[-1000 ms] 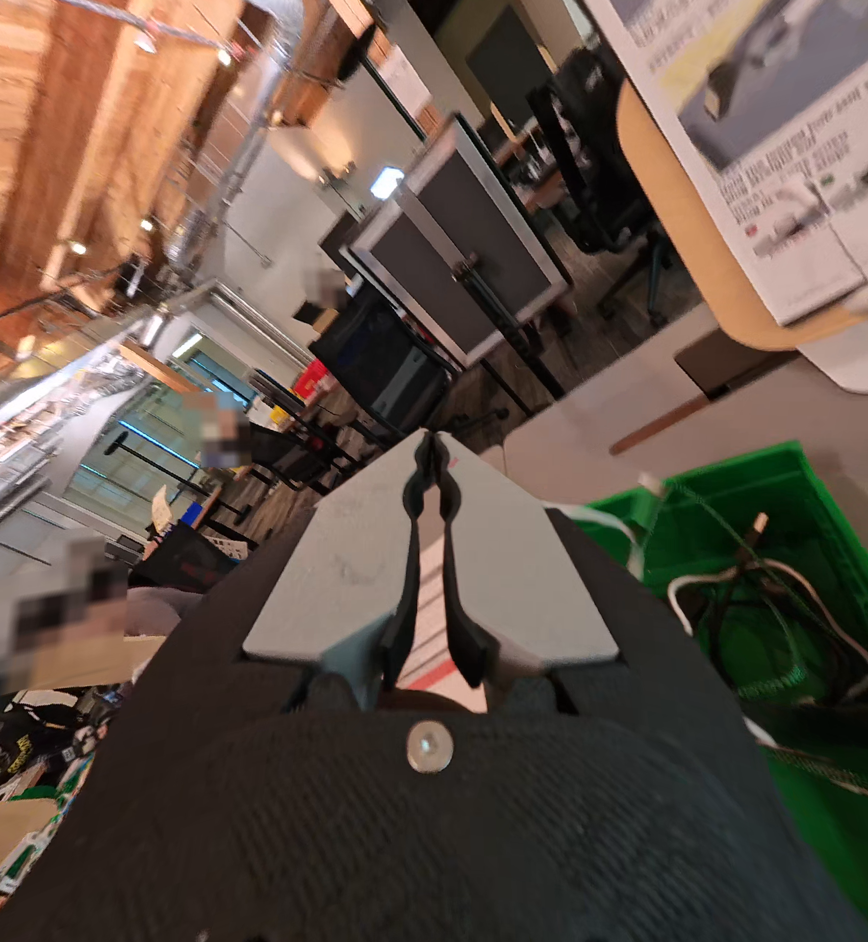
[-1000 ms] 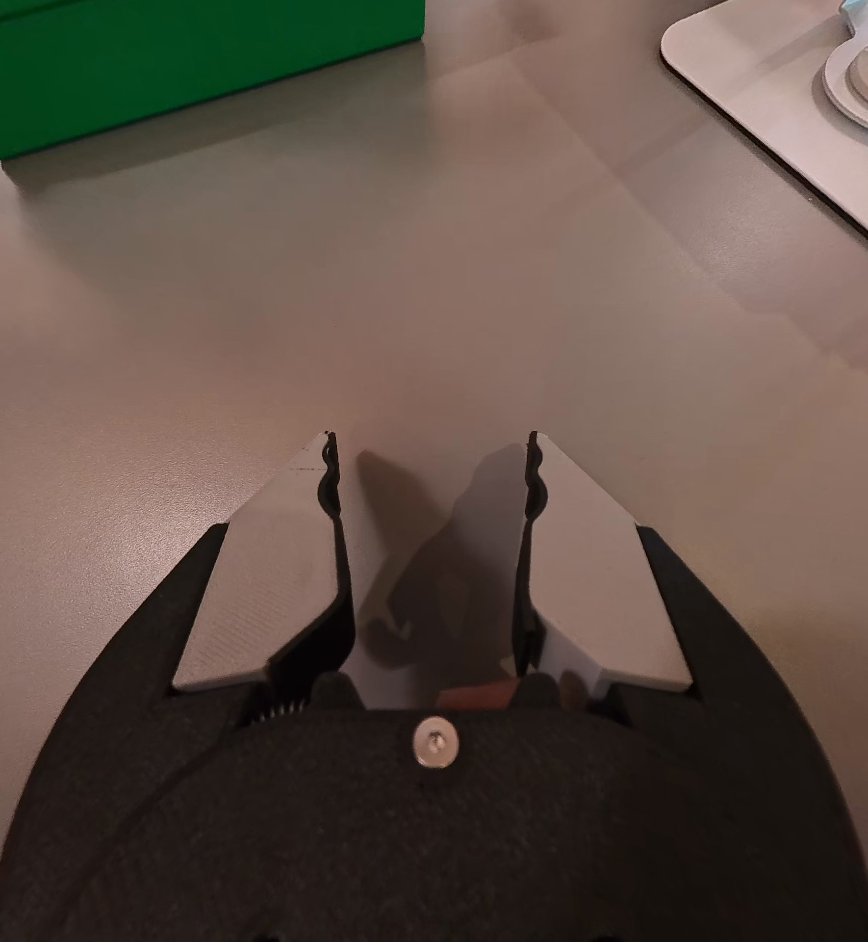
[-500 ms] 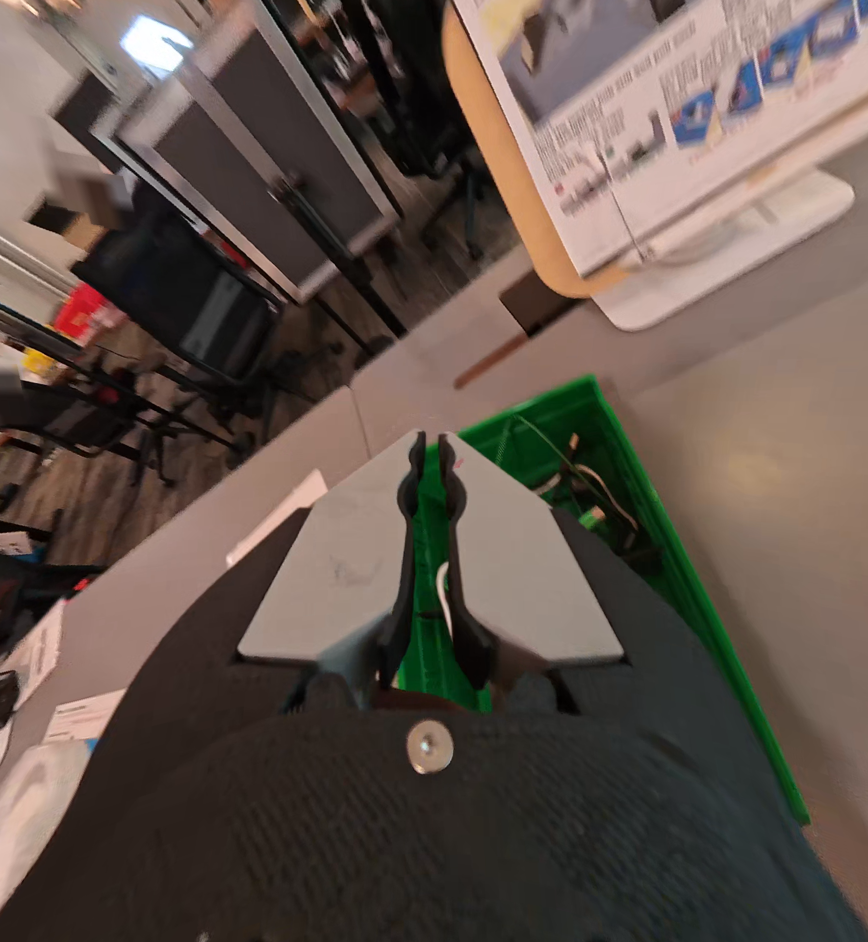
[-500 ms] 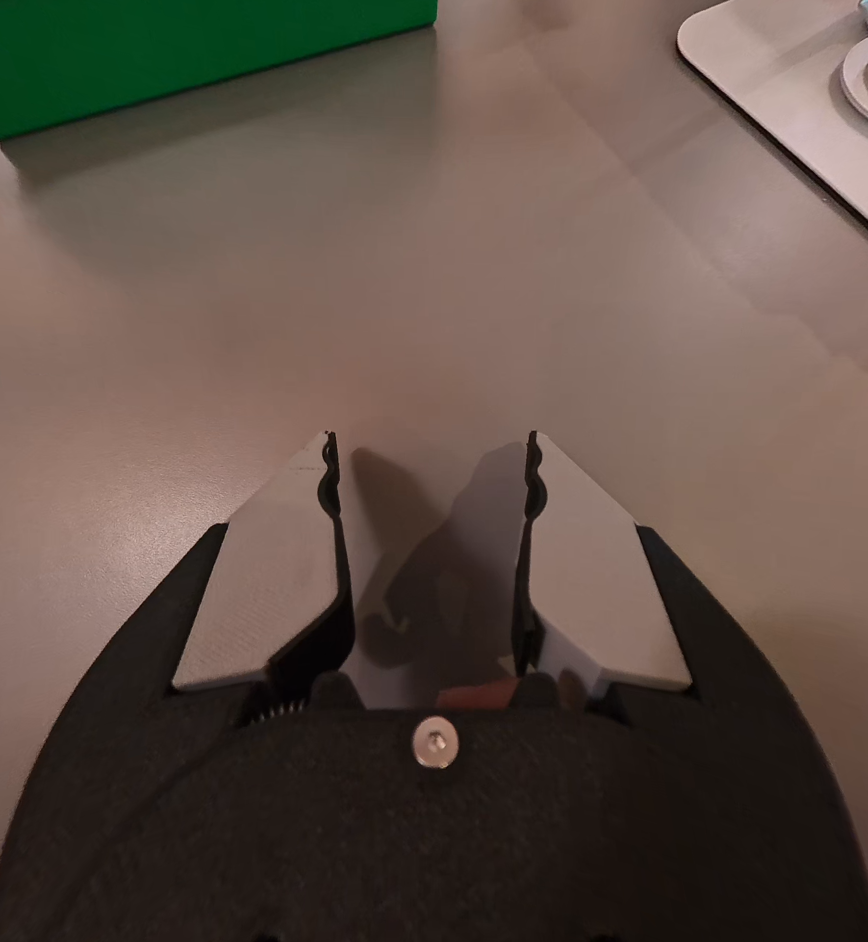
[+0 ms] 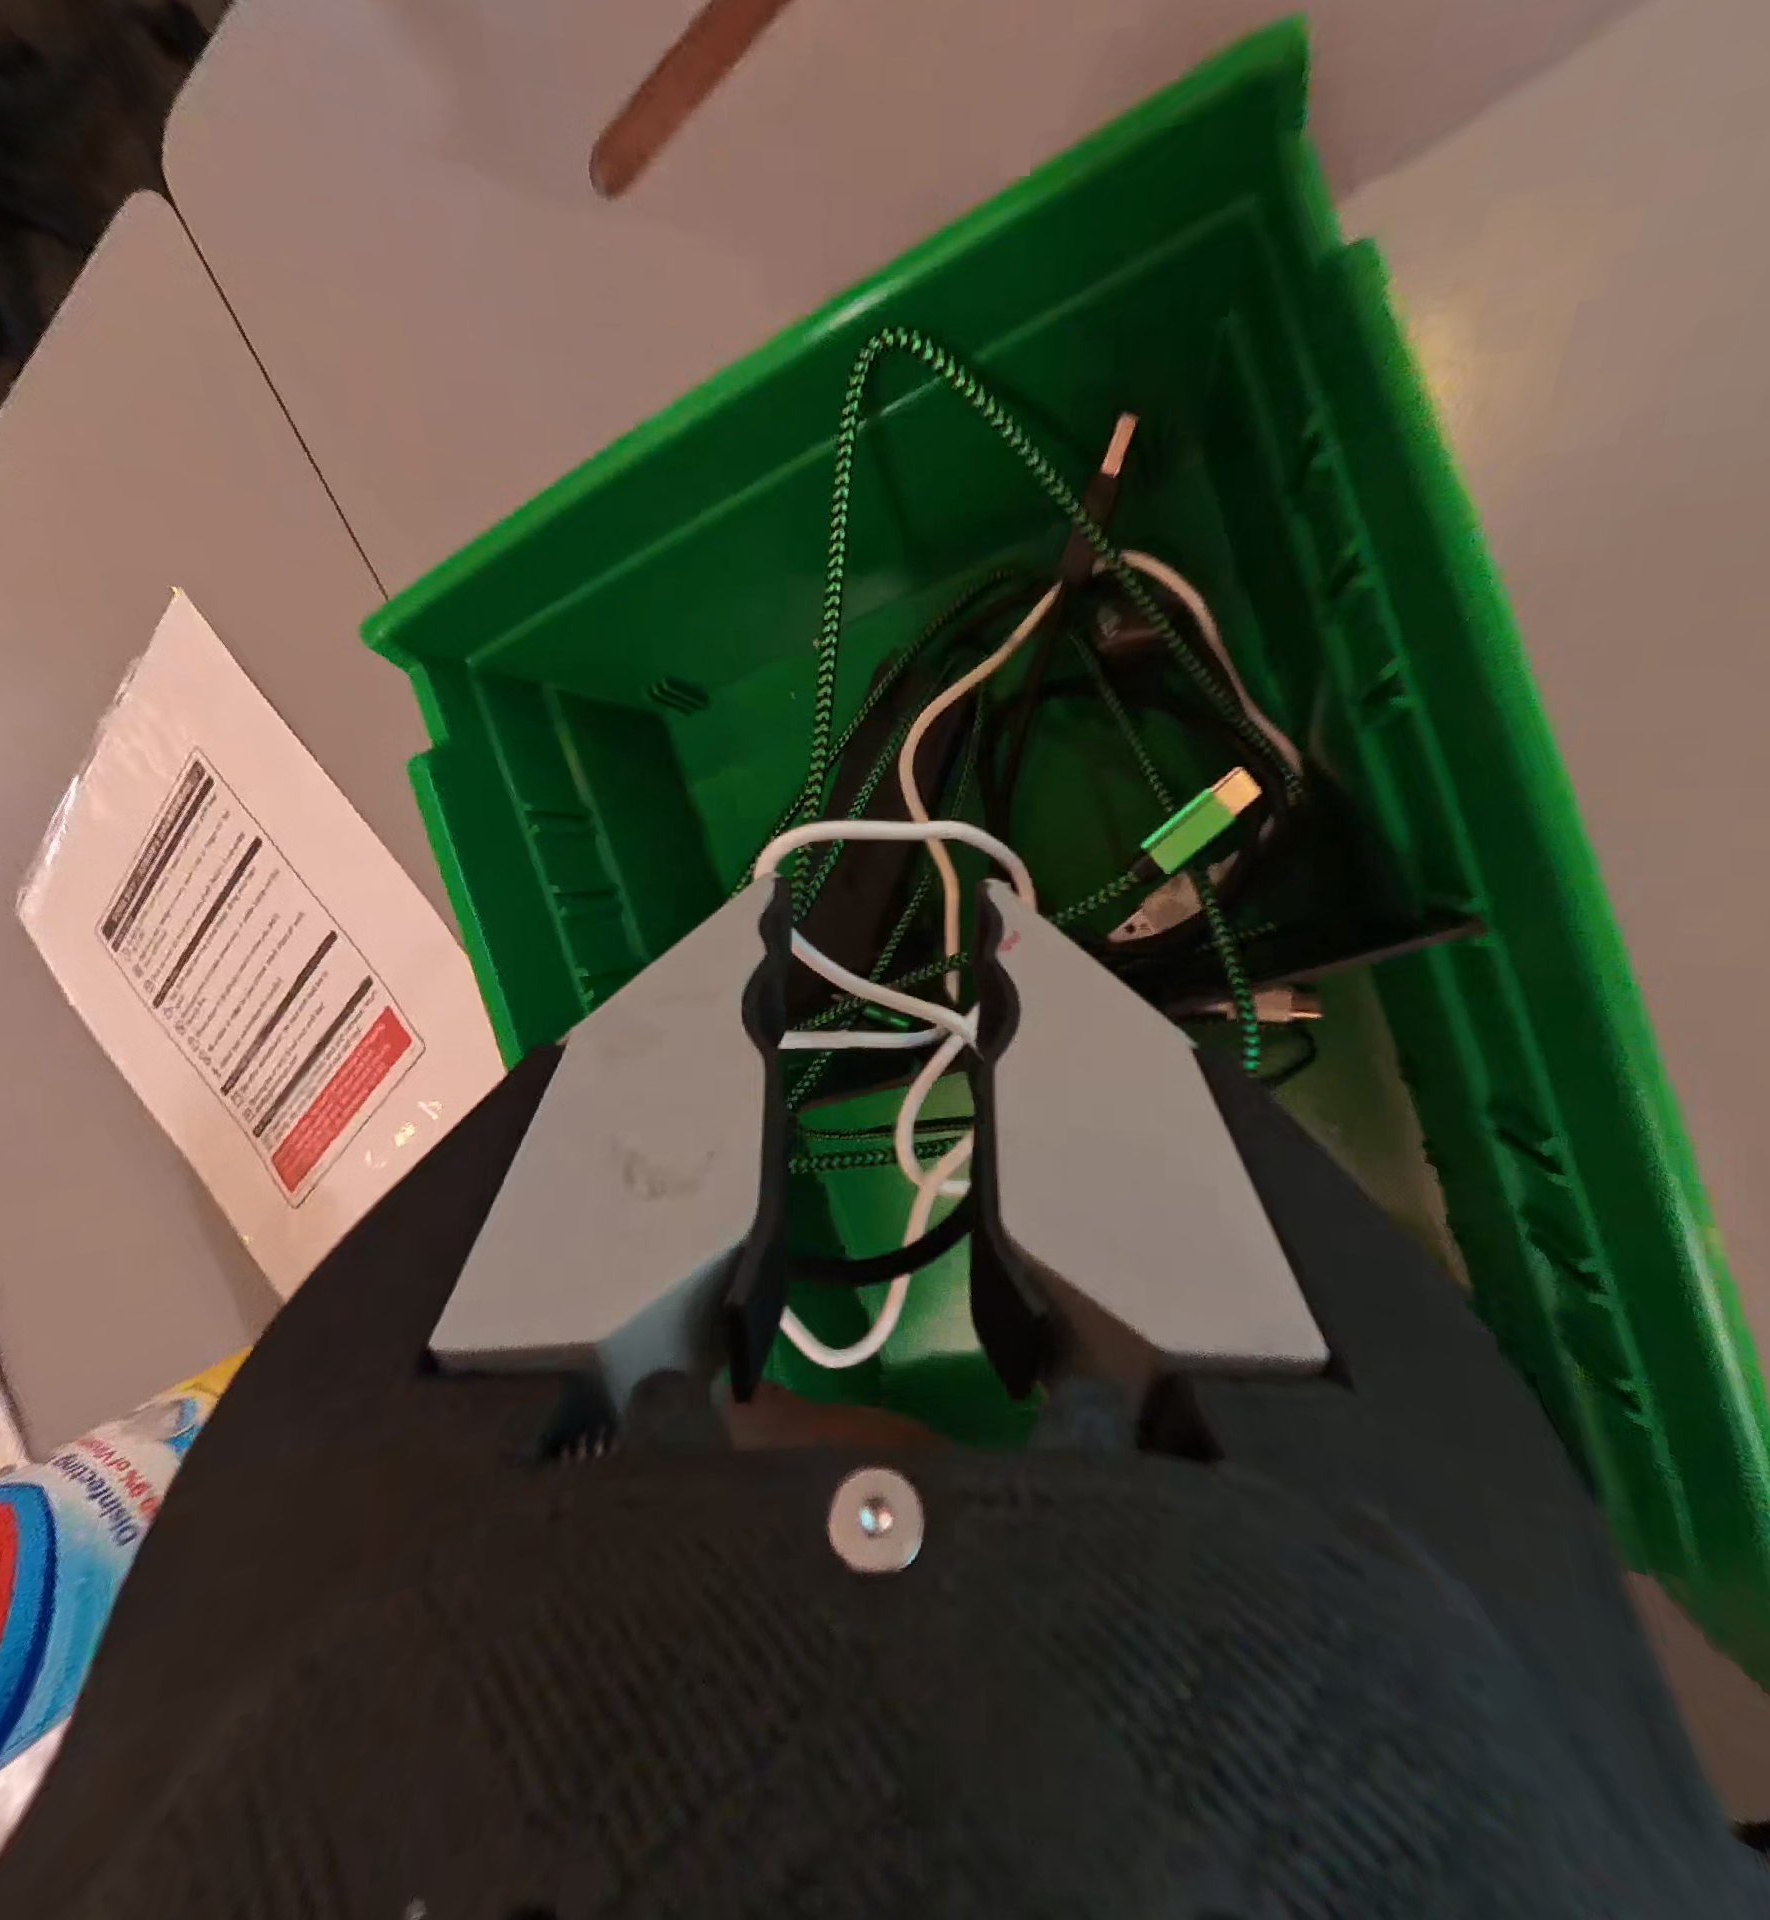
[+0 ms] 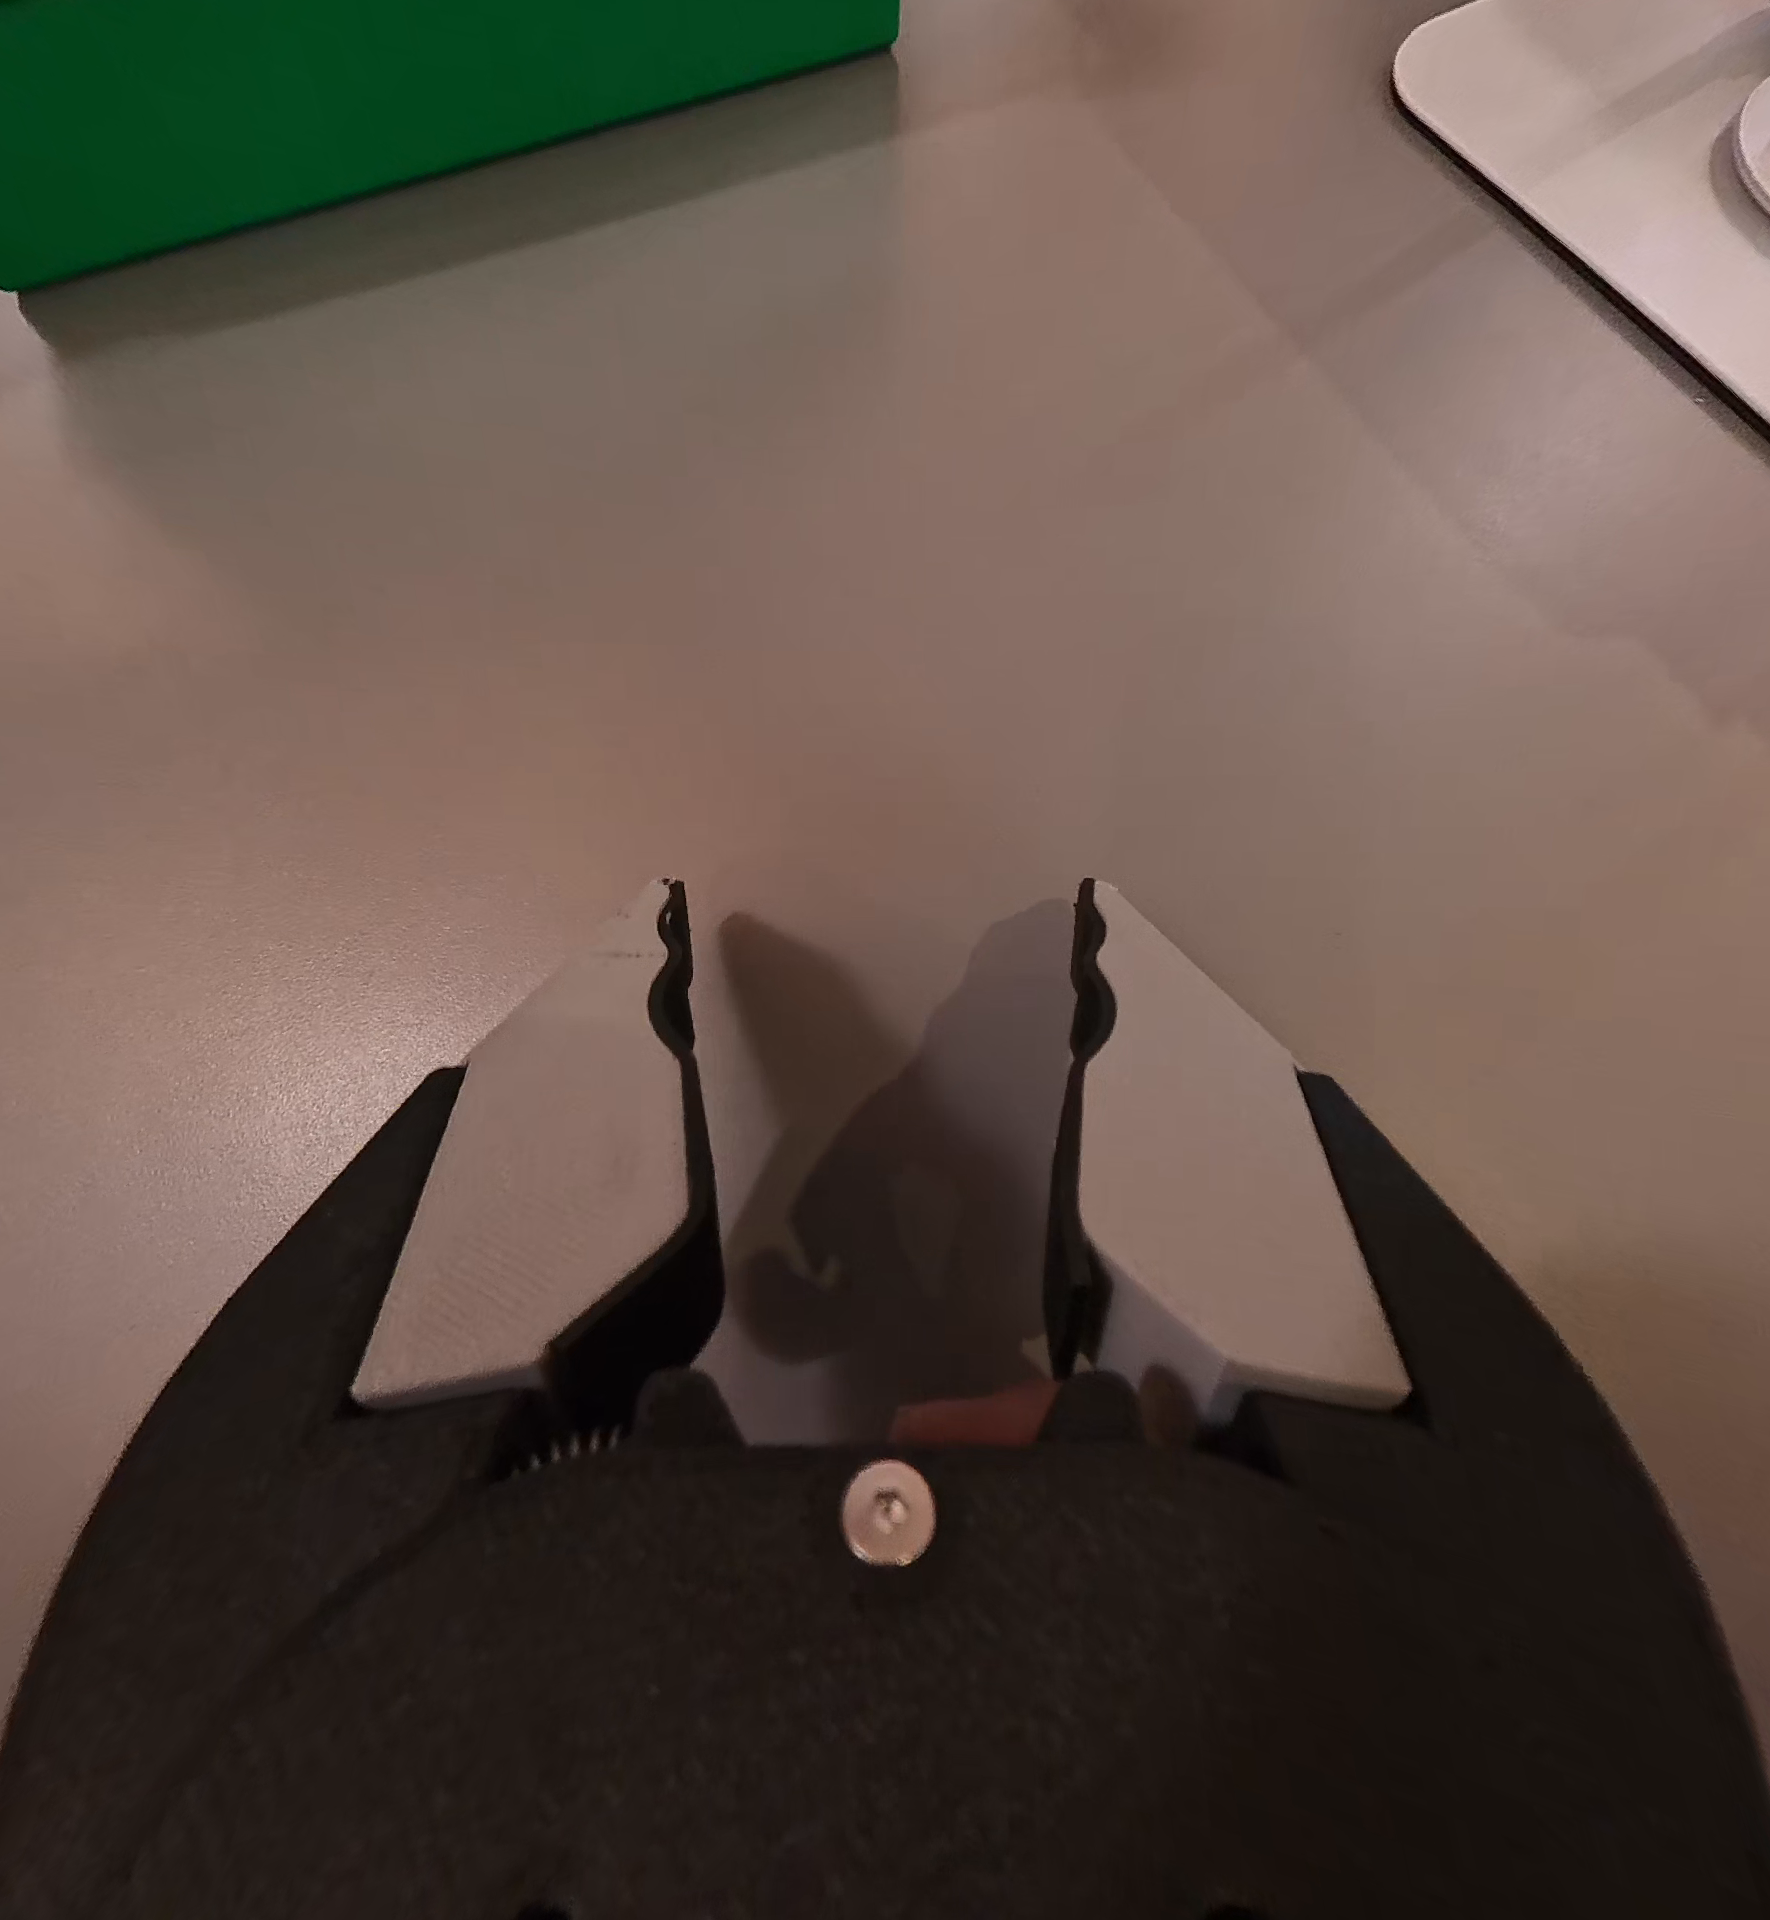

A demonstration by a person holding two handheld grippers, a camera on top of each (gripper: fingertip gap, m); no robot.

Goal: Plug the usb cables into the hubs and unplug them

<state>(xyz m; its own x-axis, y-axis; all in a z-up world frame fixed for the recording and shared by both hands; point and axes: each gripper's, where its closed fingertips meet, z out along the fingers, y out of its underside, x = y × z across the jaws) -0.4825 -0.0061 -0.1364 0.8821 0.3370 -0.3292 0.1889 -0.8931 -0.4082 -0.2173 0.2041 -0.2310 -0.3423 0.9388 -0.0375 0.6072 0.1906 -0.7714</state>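
Note:
A green bin (image 5: 652, 582) on the grey table holds a tangle of USB cables: a white cable (image 5: 938, 748), a green-and-black braided cable (image 5: 839, 499) and a green plug with a metal tip (image 5: 1203, 831). My left gripper (image 5: 881, 894) points down over the bin, open, with the white cable seen in the gap between its fingers below; it grips nothing. My right gripper (image 6: 881, 904) is open and empty, low over the bare table. The bin's outer wall (image 6: 393, 104) shows at the top left of the right wrist view. No hub is clearly seen.
A white printed sheet (image 5: 226, 914) lies left of the bin. A blue-and-white wipes pack (image 5: 8, 1621) sits at the lower left. A white flat base (image 6: 1629, 229) with a round disc lies at the right wrist view's top right. The table (image 6: 860, 520) stretches between. About 35 centimeters separates my left fingertips from my right.
My left gripper has tilted down from the room to over the bin and opened from nearly shut. My right gripper has barely moved.

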